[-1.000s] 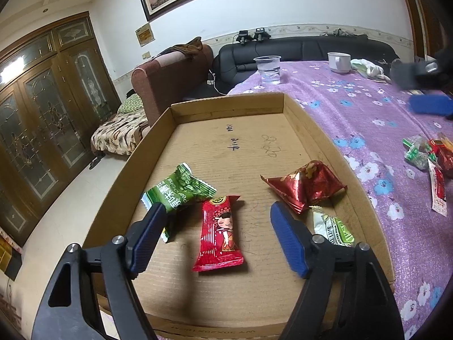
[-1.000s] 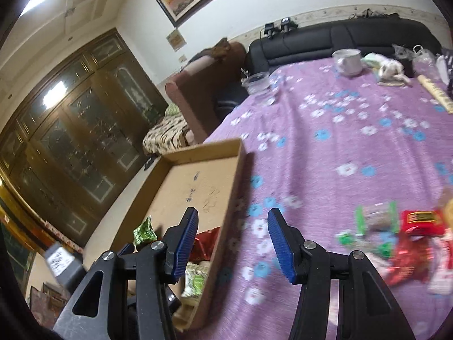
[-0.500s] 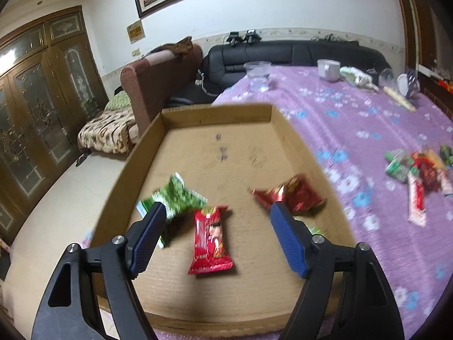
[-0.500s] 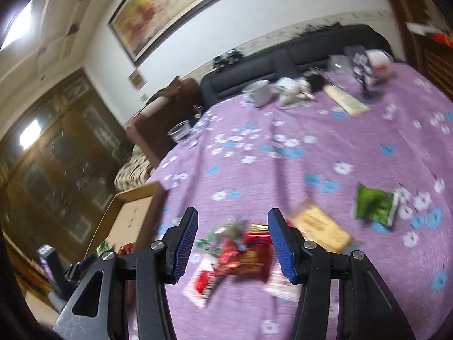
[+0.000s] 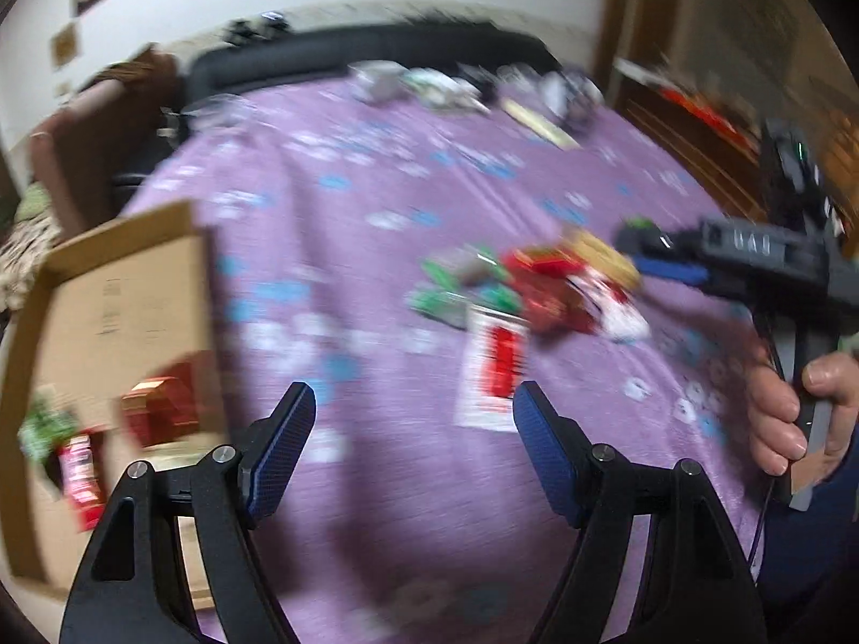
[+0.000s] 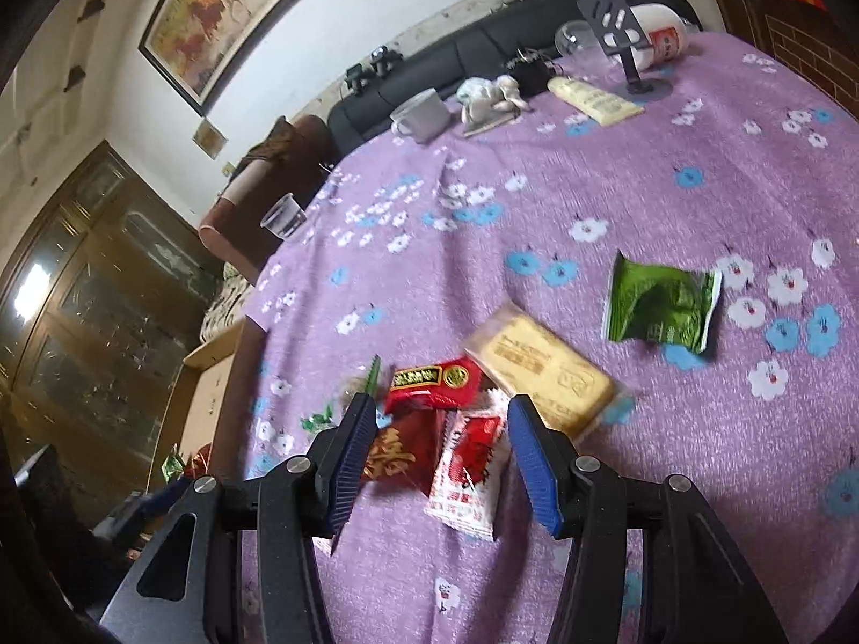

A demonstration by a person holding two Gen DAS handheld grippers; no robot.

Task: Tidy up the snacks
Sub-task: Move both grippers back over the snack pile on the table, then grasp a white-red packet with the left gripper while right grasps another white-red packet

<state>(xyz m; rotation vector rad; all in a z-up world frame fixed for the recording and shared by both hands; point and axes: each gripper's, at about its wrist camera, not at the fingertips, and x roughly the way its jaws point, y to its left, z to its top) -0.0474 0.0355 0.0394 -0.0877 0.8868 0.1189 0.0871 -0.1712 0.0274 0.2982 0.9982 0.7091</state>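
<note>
i'm looking at a white wall w/ a big framed painting hung on it, a small yellowish notice lower down, and a patterned border strip running along above a long black sofa at the far side. left of that there's a brown armchair w/ smth dark draped on its back, then a tall dark wood cabinet w/ ornate glass doors catching a bright light reflection. the table's covered in a purple cloth w/ white & blue flowers, and dark brown wood panelling shows at the right edge.
</note>
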